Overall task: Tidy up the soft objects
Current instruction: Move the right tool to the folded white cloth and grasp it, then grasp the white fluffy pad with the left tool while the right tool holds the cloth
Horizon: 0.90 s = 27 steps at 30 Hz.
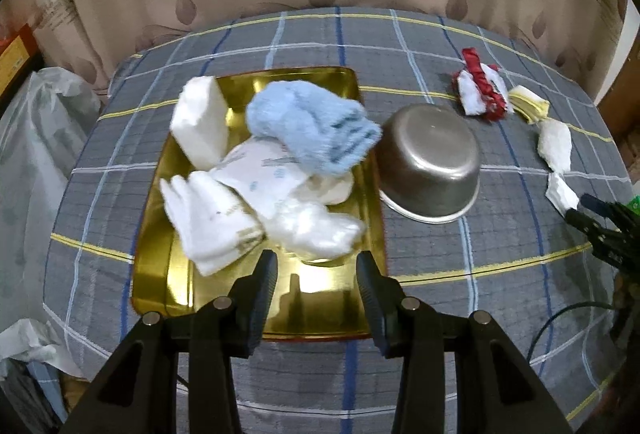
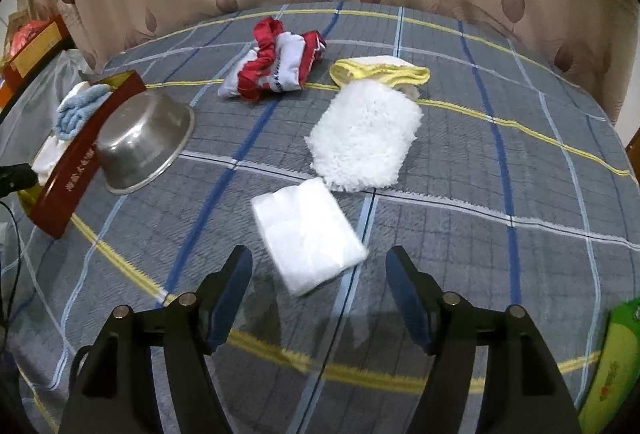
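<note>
Gold tray (image 1: 180, 290) interior shows only beneath the open, empty left claw (image 1: 316, 266); right claw (image 2: 320, 266) open too.

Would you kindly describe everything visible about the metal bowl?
The metal bowl is plain, dull silvery steel with a flat base and a thin rolled rim. It is empty as far as shown and upside down, tilted, its base against the tray wall and its rim on the checked cloth. No gripper touches it.
</note>
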Each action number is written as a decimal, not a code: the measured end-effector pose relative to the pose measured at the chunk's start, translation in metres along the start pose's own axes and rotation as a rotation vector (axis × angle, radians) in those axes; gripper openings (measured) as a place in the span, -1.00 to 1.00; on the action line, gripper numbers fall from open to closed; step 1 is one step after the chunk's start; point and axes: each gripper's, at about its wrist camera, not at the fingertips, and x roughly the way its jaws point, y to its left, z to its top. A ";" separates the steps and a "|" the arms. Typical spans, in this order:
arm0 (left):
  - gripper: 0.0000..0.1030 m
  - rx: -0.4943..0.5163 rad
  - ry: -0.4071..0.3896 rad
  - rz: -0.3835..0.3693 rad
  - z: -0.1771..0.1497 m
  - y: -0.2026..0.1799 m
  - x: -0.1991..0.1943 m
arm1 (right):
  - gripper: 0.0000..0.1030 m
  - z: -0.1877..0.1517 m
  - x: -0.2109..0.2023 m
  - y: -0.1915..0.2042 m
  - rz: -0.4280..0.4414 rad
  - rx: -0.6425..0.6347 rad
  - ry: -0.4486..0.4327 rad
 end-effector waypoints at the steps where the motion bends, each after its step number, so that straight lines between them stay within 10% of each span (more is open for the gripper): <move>1: -0.19 0.008 0.005 0.001 0.001 -0.004 0.001 | 0.29 0.001 0.003 -0.001 0.003 0.000 0.003; 27: -0.19 0.300 0.005 -0.159 0.060 -0.180 0.042 | -0.59 -0.011 -0.005 -0.015 -0.068 -0.012 -0.024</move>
